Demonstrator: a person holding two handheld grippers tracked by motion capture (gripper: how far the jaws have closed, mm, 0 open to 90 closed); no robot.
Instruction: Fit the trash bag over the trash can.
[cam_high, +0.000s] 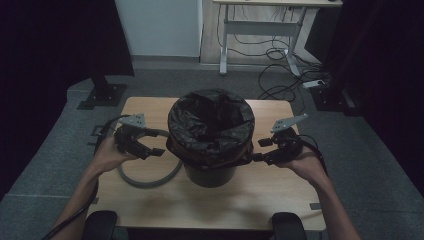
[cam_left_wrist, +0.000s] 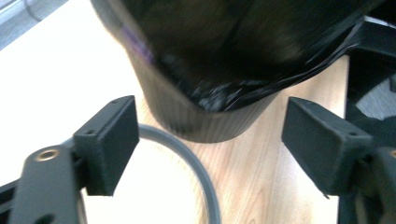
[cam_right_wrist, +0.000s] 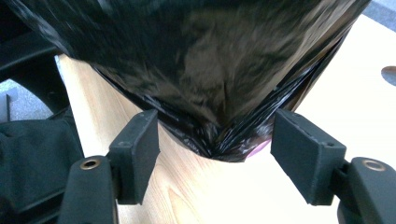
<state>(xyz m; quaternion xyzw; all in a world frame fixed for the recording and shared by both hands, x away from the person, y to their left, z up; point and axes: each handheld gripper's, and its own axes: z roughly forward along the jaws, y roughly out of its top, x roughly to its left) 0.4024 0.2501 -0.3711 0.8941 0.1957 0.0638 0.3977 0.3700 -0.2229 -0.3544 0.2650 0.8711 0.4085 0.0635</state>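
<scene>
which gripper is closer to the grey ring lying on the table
Left. The left gripper hangs open right above the grey ring, left of the lined bin. The right gripper is open across the bin, at the bag's hem.

Both forearms come in from the bottom of the high view and angle slightly inward. The left hand (cam_high: 107, 156) grips the left gripper (cam_high: 155, 151) from behind, with its jaws pointing toward the middle. In the left gripper view the two black pads (cam_left_wrist: 109, 144) stand wide apart with nothing pressed between them. The right hand (cam_high: 306, 165) holds the right gripper (cam_high: 260, 150) the same way, pointing inward. Its pads (cam_right_wrist: 137, 154) also stand apart; their tips seem just clear of anything, though the blur makes that hard to judge.
</scene>
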